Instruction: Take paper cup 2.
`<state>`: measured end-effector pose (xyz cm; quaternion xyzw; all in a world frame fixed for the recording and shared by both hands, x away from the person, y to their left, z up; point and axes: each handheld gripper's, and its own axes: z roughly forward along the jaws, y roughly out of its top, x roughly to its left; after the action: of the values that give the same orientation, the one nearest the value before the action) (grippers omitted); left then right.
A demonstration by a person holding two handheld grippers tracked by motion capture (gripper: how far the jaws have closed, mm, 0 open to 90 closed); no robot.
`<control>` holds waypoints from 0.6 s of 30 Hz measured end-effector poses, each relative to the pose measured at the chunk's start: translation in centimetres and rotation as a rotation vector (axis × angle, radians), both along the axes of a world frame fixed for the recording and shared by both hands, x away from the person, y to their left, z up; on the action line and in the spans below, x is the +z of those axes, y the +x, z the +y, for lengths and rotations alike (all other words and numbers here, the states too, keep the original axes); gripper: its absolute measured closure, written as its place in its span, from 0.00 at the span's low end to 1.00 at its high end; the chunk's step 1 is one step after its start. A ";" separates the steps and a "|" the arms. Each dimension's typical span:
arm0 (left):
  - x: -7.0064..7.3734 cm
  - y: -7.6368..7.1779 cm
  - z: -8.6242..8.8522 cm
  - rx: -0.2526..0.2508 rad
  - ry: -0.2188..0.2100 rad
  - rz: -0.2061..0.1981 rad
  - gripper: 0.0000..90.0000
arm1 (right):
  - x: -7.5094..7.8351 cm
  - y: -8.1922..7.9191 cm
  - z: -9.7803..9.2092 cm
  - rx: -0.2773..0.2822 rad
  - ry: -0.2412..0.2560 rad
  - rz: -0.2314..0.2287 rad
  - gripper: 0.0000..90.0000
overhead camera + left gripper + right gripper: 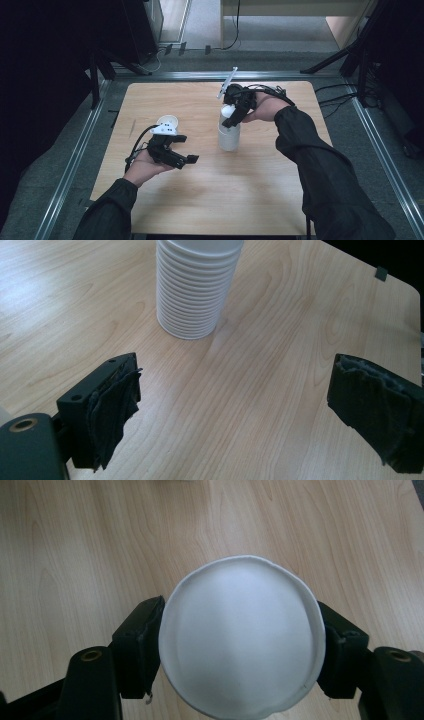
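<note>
Stack of white cups point(229, 136) upright near the wooden table's point(250, 190) middle, right gripper point(234, 114) clamped on the top cup point(242, 637), left gripper point(181, 149) beside the stack, jaws apart, single cup point(167, 121) behind it

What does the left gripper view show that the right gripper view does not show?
The left gripper view shows the ribbed side of the cup stack standing on the table, beyond the left gripper, whose jaws are wide apart with nothing between them. The right gripper view shows a round white cup bottom from above, clamped on both sides by the right gripper. Both show the wooden table.
</note>
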<state>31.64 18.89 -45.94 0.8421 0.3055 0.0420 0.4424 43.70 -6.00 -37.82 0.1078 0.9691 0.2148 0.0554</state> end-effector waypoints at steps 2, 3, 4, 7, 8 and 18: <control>0.0 0.0 0.0 0.001 -0.001 -0.001 0.08 | 0.3 0.0 0.0 -0.004 0.008 0.000 0.35; 0.0 0.0 0.0 0.001 -0.002 0.000 0.08 | 0.4 0.1 0.0 -0.006 0.012 0.002 0.35; 0.0 0.0 0.0 0.001 -0.001 -0.001 0.08 | 0.6 0.1 0.0 -0.006 0.011 -0.001 0.35; 0.0 0.0 0.0 0.004 -0.004 0.000 0.08 | 0.8 0.0 0.0 -0.003 0.015 -0.004 0.35; 0.0 0.0 0.0 0.003 -0.002 -0.001 0.08 | 0.9 0.0 0.0 -0.003 0.014 -0.005 0.35; 0.0 0.0 -0.1 0.008 -0.005 -0.001 0.08 | 2.1 0.0 -0.4 -0.007 0.029 -0.009 0.35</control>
<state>31.67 18.84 -45.96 0.8398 0.3087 0.0433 0.4445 43.65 -6.42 -35.71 0.1110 0.9653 0.2290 0.0587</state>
